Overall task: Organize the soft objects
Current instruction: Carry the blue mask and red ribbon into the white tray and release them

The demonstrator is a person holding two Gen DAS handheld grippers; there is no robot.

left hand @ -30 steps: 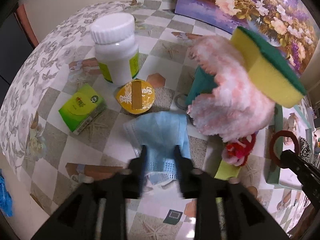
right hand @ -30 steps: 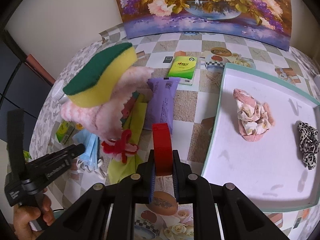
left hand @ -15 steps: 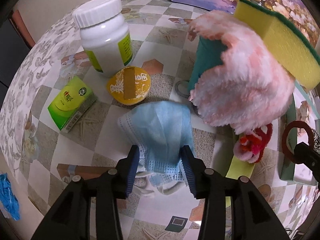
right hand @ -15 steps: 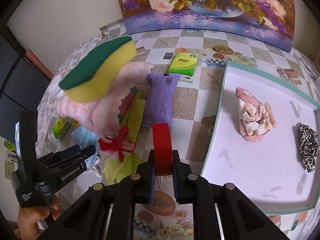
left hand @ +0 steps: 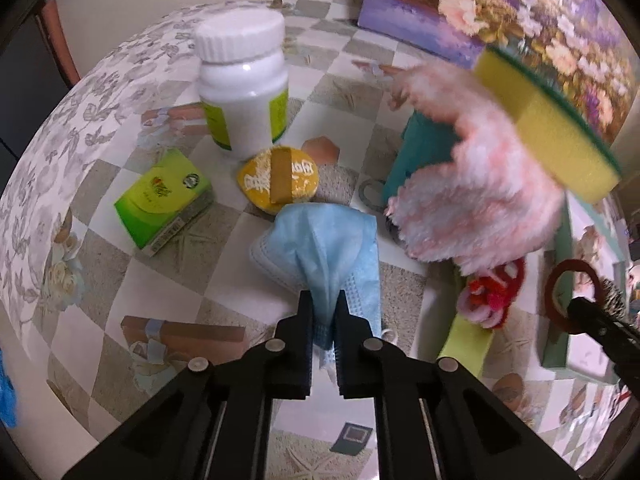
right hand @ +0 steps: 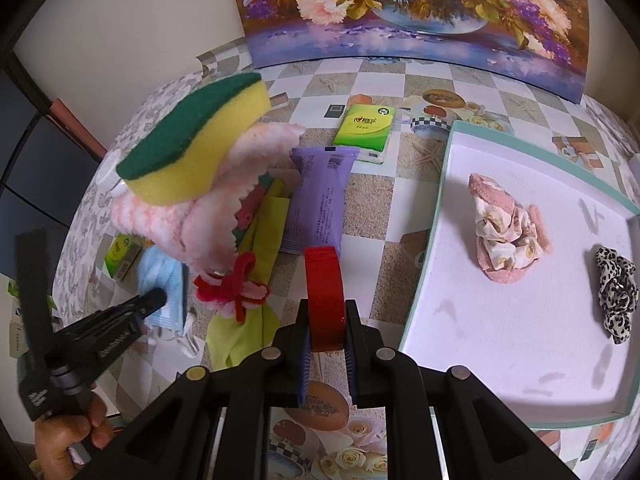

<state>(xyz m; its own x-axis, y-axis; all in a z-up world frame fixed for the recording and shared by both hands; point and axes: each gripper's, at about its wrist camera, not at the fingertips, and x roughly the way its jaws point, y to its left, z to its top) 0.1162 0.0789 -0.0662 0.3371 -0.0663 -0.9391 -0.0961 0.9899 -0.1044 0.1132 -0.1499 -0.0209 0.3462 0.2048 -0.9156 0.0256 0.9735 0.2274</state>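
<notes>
Left tongs [left hand: 323,312]: closed, pinching the gathered blue face mask [left hand: 320,240] on the surface [left hand: 100,280]. Right tongs [right hand: 326,328]: clamped on a red tape roll [right hand: 323,296], beside the tray [right hand: 444,200]. A pink fluffy cloth [left hand: 472,208] topped by a sponge [left hand: 548,128] lies just right of the mask; a white bottle [left hand: 244,88] stands behind.

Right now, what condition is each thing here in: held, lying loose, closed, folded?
Left gripper: shut on the blue face mask.
Blue face mask: bunched, pinched at its near edge, lying on the table.
Right gripper: shut on the red tape roll.
Red tape roll: held upright on edge.
White bottle: upright, cap on.
Floral scrunchie: lying in the tray.
Leopard scrunchie: lying in the tray.
Tray: open.
</notes>
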